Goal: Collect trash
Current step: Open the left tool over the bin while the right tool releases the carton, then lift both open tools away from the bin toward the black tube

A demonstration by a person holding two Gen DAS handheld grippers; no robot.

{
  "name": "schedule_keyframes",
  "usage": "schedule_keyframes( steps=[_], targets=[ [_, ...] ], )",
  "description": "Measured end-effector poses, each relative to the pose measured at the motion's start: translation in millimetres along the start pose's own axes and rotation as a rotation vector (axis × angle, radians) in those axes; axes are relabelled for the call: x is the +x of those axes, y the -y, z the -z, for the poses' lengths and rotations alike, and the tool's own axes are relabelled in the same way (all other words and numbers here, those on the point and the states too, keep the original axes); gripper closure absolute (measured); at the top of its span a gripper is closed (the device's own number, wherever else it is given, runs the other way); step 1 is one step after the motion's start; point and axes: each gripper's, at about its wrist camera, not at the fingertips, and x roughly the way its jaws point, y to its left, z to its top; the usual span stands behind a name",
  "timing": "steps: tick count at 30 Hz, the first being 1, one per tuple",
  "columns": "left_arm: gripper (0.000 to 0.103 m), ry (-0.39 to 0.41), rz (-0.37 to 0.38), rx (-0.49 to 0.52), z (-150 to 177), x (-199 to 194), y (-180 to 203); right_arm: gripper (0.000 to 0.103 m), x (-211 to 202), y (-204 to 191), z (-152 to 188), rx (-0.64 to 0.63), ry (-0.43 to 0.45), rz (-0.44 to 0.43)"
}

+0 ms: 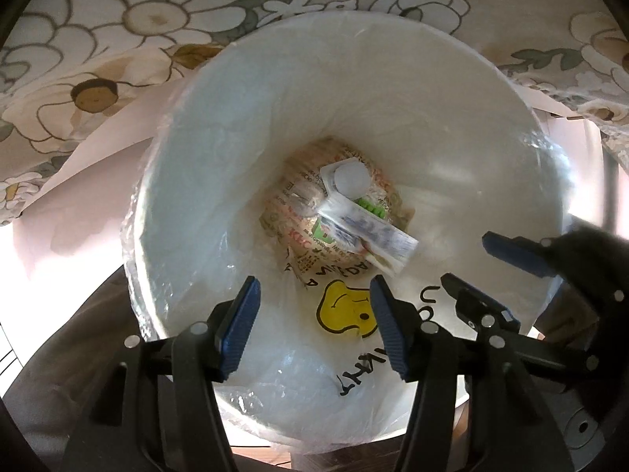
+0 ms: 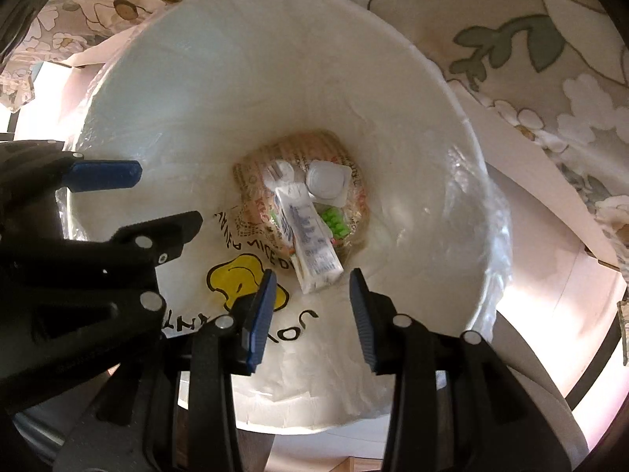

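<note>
Inside lined bin: white tube, blister pack, printed wrapper.

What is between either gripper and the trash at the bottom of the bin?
Nothing visible. The left gripper and right gripper both hang open and empty over the bin's mouth. The trash lies at the bottom on the bag liner, with only open space above it.

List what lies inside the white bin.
The white bin has a clear liner bag with a yellow smiley print. At the bottom: a white printed carton, a blister pack, a green piece, printed wrapping. Anything beneath is covered.
</note>
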Motion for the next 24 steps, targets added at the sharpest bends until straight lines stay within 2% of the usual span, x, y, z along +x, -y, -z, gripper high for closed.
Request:
schedule_keyframes(
  steps=[5, 16, 24],
  targets=[
    [0.043, 0.032, -0.002, -0.001, 10.1, -16.1, -0.5, 0.063, -7.5, 5.4, 11.5, 0.007, 0.024, -0.022],
    [0.043, 0.116, -0.012, 0.040, 48.2, -61.7, 6.1, 0.063, -59.3, -0.6, 51.6, 0.009, 0.109, 0.011],
    [0.043, 0.262, -0.011, 0.092, 63.8, -138.1, 19.6, 0.063, -128.6, 2.5, 75.0, -0.008, 0.226, 0.030]
  ],
)
